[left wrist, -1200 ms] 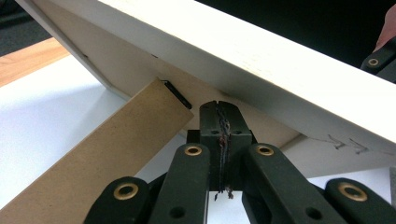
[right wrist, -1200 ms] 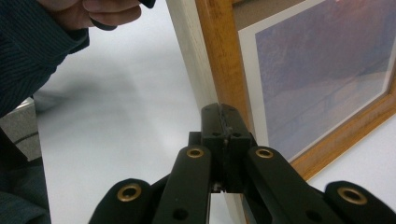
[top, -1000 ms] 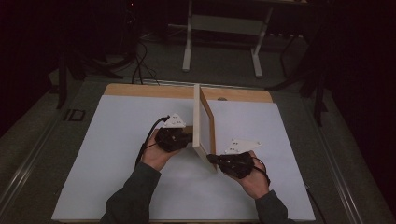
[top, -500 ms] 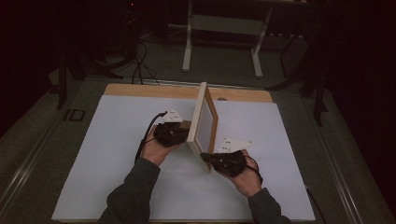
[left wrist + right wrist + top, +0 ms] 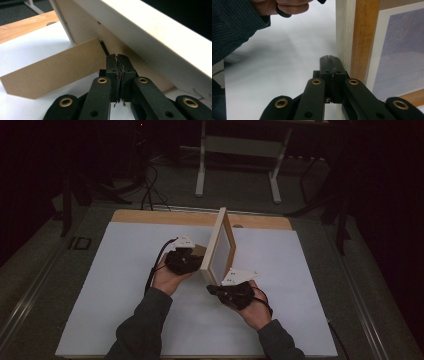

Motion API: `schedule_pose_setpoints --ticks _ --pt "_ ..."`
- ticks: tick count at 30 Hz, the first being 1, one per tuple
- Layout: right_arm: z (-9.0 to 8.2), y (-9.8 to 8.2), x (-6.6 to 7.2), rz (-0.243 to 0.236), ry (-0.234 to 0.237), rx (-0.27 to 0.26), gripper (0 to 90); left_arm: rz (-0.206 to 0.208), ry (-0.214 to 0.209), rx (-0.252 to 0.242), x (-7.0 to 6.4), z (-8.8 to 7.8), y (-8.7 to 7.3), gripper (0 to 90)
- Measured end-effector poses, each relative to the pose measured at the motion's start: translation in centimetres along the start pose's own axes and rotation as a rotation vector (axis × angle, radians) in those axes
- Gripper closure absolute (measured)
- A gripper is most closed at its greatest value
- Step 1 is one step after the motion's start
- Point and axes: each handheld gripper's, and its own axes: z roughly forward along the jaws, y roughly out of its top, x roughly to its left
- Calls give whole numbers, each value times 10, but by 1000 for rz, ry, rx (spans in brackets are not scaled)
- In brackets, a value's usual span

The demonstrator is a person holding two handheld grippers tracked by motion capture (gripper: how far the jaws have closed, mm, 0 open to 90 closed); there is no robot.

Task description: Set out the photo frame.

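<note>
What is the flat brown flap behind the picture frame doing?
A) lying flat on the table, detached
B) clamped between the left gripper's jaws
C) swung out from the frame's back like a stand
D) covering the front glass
C: in the left gripper view the brown flap angles out from the back of the picture frame, beside the left gripper, whose jaws are shut on nothing.

Open white table [image 5: 115,285] on both sides, upright frame [image 5: 220,247] and its brown stand [image 5: 52,72] blocking the middle.

No readable text, label, brand, number or sign appears. The grey plates on the grippers carry small dark marks in the high view, too small to make out as letters or figures.
</note>
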Motion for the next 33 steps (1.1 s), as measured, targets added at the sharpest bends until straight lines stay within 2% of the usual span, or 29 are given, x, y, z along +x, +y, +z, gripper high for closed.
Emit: schedule_pose_setpoints --ticks 5,9,12,18,22,25,28,33 --pt "-3 -2 0 -5 1 4 900 -24 32 -13 0 -9 2 849" --pt "-11 -4 -2 -3 0 -4 900 -40 68 -46 0 -21 4 783" --pt "-18 -5 -6 8 -14 -13 864 -49 104 -62 -2 -29 6 693" --pt "-25 -10 -12 32 -28 -18 814 -65 94 -90 -4 -39 8 589" --pt "-26 -14 -18 52 -46 -10 746 -79 81 -104 -7 -44 10 497" --pt "-25 -17 -23 81 -68 -5 701 -79 95 -122 -9 -48 10 435" --pt "-25 -21 -27 97 -82 2 674 -97 97 -160 -12 -54 11 401" --pt "-25 -25 -32 122 -98 6 650 -89 83 -182 -21 -57 12 334"
